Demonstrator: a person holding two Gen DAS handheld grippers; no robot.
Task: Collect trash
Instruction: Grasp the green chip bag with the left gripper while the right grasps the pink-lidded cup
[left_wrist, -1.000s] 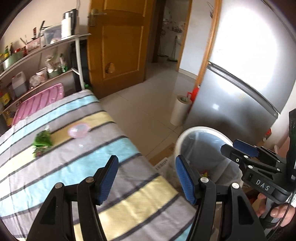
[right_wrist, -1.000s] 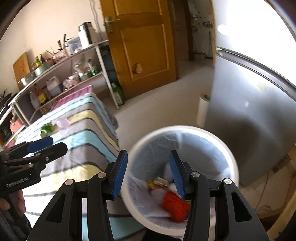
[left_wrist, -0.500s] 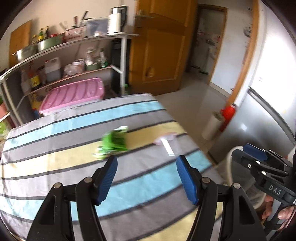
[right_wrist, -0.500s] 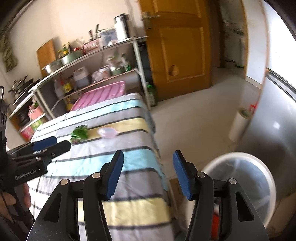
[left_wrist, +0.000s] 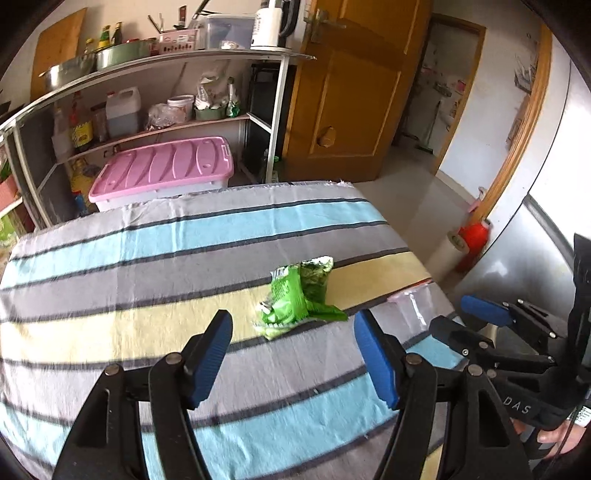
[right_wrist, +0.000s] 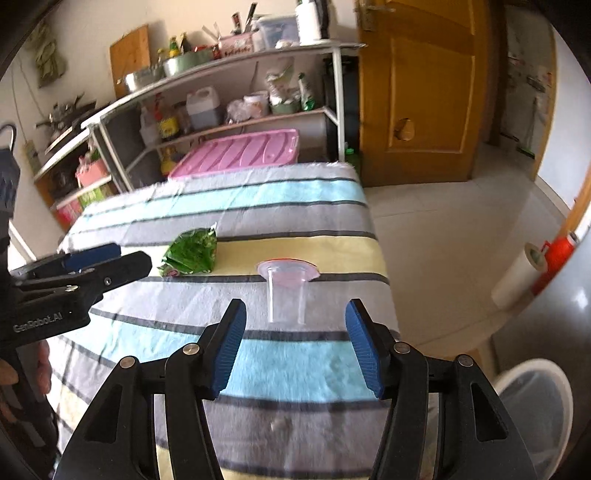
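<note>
Blue pads on both hand-held grippers stand wide with nothing between them. The right hand-held gripper has its jaws spread wide, and just ahead of them a clear plastic cup with a pink lid stands upside down on the striped cloth of the worktop. The left hand-held gripper is open too, with the green snack wrapper lying crumpled just beyond its tips, slightly right of centre.

A good pick, I judge, means coming down level with the cup's narrow body, centring it, and closing gently so thin plastic does not buckle or skid; the wrapper wants a pinch on its raised fold without catching the cloth.

Farther off, only the right view shows the bin, low to the right of that gripper beside the worktop. In the left view the cup is probably the blurred clear shape at the cloth's right edge, behind the other gripper.
</note>
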